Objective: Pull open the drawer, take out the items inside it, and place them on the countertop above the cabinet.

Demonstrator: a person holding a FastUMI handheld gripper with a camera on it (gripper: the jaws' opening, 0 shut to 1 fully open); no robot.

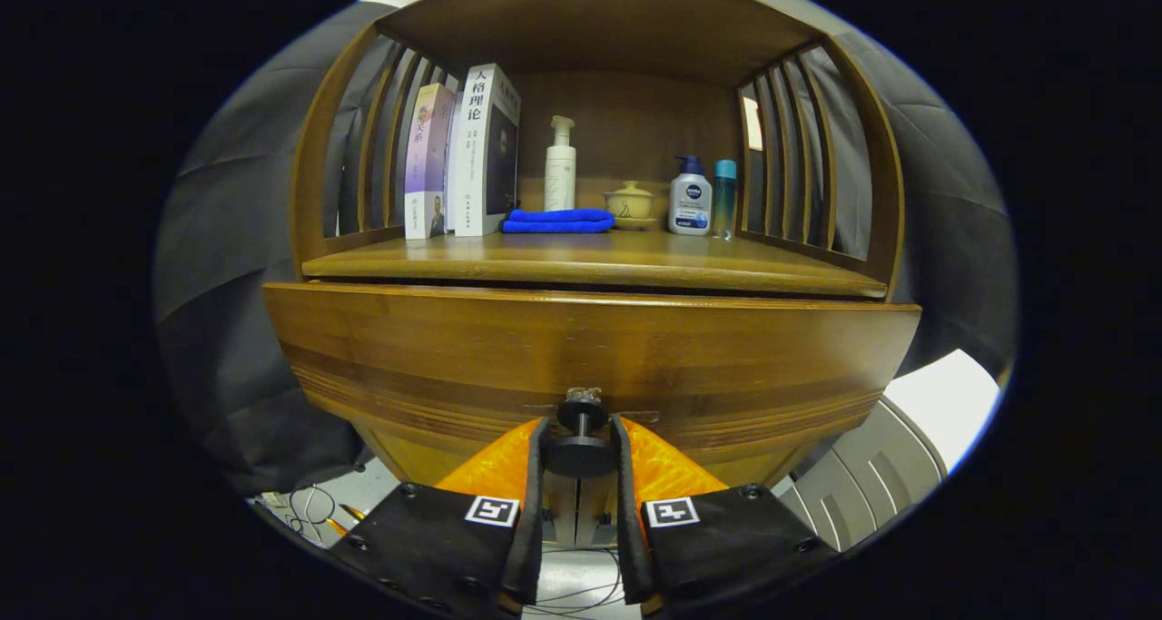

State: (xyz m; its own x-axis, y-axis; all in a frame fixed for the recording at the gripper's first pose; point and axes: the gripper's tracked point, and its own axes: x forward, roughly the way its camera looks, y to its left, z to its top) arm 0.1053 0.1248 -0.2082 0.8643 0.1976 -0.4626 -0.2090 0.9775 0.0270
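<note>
Fingers first: I've got the gripper (581, 438) closed down narrow around the drawer knob (579, 454), with the knob's round disc sitting right between the two fingers and both of them pressing its sides as far as I can see. Straight ahead of the tips is the drawer front (590, 348), a wide brown wooden panel the knob is fixed to. Can't see inside the drawer from here. Above and beyond it is the countertop (590, 261), inside a slatted wooden cabinet (313, 175). Furthest back, left of the fingers' line, a few books (472, 152) stand upright, then a folded blue cloth (557, 221), a white pump bottle (560, 166), a small lidded teacup (629, 201), and off right another pump bottle (690, 198) beside a teal bottle (724, 198).
</note>
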